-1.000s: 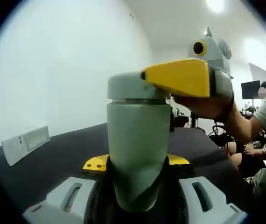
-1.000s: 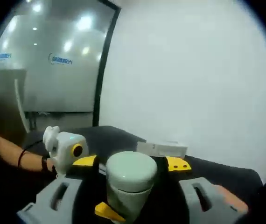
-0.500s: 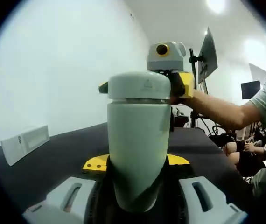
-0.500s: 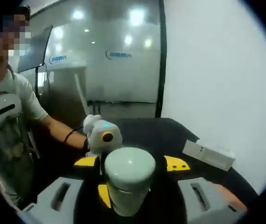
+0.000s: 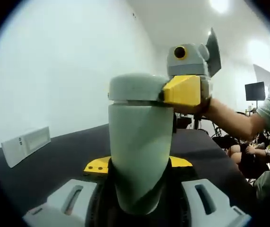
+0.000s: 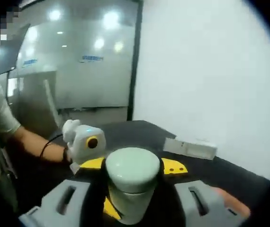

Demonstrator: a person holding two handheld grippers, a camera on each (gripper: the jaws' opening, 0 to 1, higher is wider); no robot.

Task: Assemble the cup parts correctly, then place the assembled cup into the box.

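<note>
Left fingers: my left gripper [image 5: 137, 208] is clamped on the pale green cup body [image 5: 139, 151], jaws pressed to its lower sides, holding it upright so the top stays open to the other tool
Right fingers: my right gripper [image 6: 131, 208] is closed on the lid [image 6: 132, 163]; in the left gripper view its yellow jaws meet the lid's rim [image 5: 135, 87] from the side
Why this hold: I judge one gripper steadies the body while the other turns or presses the lid home
Cup: lid sits on top of the body with a thin seam visible between them; I cannot tell whether it is fully seated
Cup location: held in the air between both tools, above the dark table [image 5: 49, 165]
White box: a flat white box [image 5: 26, 145] lies on the table near the wall, well apart from the cup, seen too in the right gripper view [image 6: 189, 147]; probably the target
Stage: assembly likely near its end, placing not yet begun
Risk: a crooked lid could jam
</note>
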